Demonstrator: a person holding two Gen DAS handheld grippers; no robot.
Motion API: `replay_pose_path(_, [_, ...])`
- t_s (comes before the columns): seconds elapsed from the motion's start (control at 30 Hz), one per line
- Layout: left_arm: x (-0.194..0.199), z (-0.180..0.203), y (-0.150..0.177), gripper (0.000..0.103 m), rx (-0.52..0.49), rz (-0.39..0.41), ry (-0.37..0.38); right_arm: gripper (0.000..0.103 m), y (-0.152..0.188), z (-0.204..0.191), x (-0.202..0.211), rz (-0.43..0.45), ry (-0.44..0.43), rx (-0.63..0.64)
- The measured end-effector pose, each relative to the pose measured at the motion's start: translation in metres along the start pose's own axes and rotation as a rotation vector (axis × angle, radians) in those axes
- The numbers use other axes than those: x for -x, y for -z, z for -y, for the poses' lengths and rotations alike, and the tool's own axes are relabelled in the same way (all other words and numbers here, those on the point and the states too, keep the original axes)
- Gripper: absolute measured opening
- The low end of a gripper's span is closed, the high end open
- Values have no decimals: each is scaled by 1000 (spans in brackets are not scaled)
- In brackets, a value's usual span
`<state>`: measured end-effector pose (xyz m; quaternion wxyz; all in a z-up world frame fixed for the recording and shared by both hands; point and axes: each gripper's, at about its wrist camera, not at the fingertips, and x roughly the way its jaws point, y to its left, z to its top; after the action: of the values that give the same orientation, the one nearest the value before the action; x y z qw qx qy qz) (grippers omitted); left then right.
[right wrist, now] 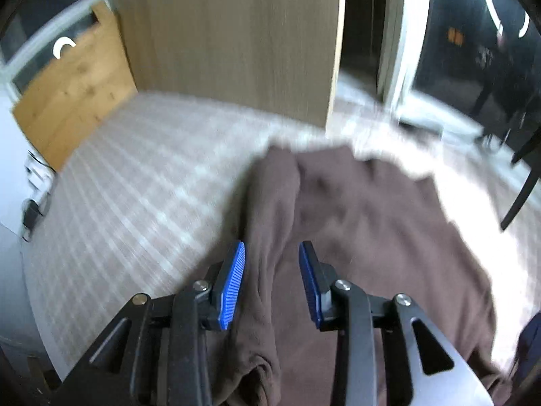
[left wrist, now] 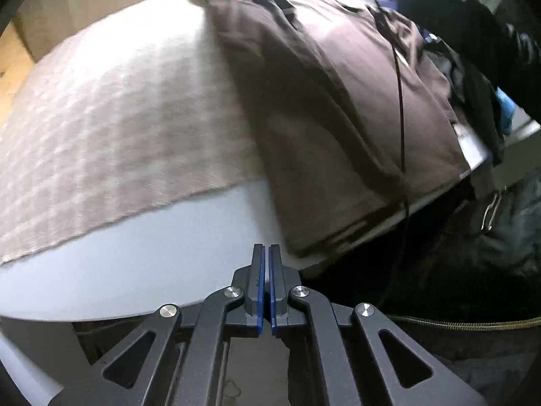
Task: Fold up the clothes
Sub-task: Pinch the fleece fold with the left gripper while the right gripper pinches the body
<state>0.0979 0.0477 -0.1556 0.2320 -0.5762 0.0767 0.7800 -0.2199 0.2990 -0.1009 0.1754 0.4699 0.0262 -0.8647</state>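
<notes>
A brown garment (left wrist: 321,118) lies folded lengthwise on a beige checked cloth (left wrist: 118,118) that covers a white table (left wrist: 152,270). Its near hem reaches the table's front edge. My left gripper (left wrist: 265,248) is shut with nothing between its pads, and it hovers over bare table just left of that hem. In the right wrist view the brown garment (right wrist: 372,220) spreads to the right, with a raised fold along its left side. My right gripper (right wrist: 272,247) stands open above that fold. The fold shows between the blue pads (right wrist: 233,284), which do not press on it.
A thin black cable (left wrist: 400,101) runs across the garment. A person in dark clothes with a blue glove (left wrist: 505,115) stands at the right. A dark zipped bag (left wrist: 473,270) sits below the table edge. A wooden panel (right wrist: 236,34) rises behind the table, and a dark chair leg (right wrist: 520,189) stands at the right.
</notes>
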Motion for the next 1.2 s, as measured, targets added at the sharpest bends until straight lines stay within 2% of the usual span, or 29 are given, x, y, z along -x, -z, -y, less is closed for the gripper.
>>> replay_pose_path(0.07, [7, 7, -16, 1, -14, 55, 24, 32, -13, -4, -2, -4, -34, 9])
replay_pose_path(0.1, [5, 14, -25, 1, -38, 74, 43, 28, -21, -8, -8, -17, -56, 10])
replay_pose_path(0.13, [2, 21, -33, 2, -63, 87, 59, 19, -24, -10, -14, -31, -67, 14])
replay_pose_path(0.2, [-12, 41, -48, 3, -119, 93, 110, 15, -29, -17, -31, -67, -76, 33])
replay_pose_path(0.23, [-21, 47, -51, 6, -146, 79, 126, 15, -31, -18, -42, -87, -77, 38])
replay_pose_path(0.33, [-51, 56, -44, 5, -197, 9, 137, 12, -33, -9, -86, -179, -86, 26])
replay_pose_path(0.4, [-59, 54, -41, 5, -199, -23, 146, 11, -40, 3, -85, -162, -68, -7])
replay_pose_path(0.5, [-50, 50, -40, 6, -185, -49, 155, 13, -51, 20, -84, -135, -43, -58])
replay_pose_path(0.6, [-47, 47, -42, 6, -187, -58, 156, 13, -67, 31, -71, -61, -135, -118])
replay_pose_path(0.73, [-44, 42, -44, 6, -184, -66, 166, 13, -71, 23, -110, -140, -116, -80])
replay_pose_path(0.77, [-42, 40, -44, 6, -177, -66, 170, 10, -69, 19, -127, -182, -65, -50])
replay_pose_path(0.8, [-41, 39, -44, 6, -170, -66, 173, 7, -68, 16, -134, -174, -43, -23])
replay_pose_path(0.9, [-32, 40, -43, 6, -178, -77, 172, 8, -72, 14, -122, -151, -7, -47])
replay_pose_path(0.97, [-26, 32, -38, 6, -172, -69, 169, 10, -66, 10, -98, -116, -6, -51])
replay_pose_path(1.03, [-11, 16, -31, 6, -144, -43, 168, 11, -47, 2, -65, -110, -103, -61])
replay_pose_path(1.17, [8, 3, -35, 5, -104, 21, 165, 11, 26, -33, -13, -166, -242, 16])
replay_pose_path(1.2, [9, 0, -35, 5, -96, 37, 169, 11, 54, -48, -4, -204, -289, 47])
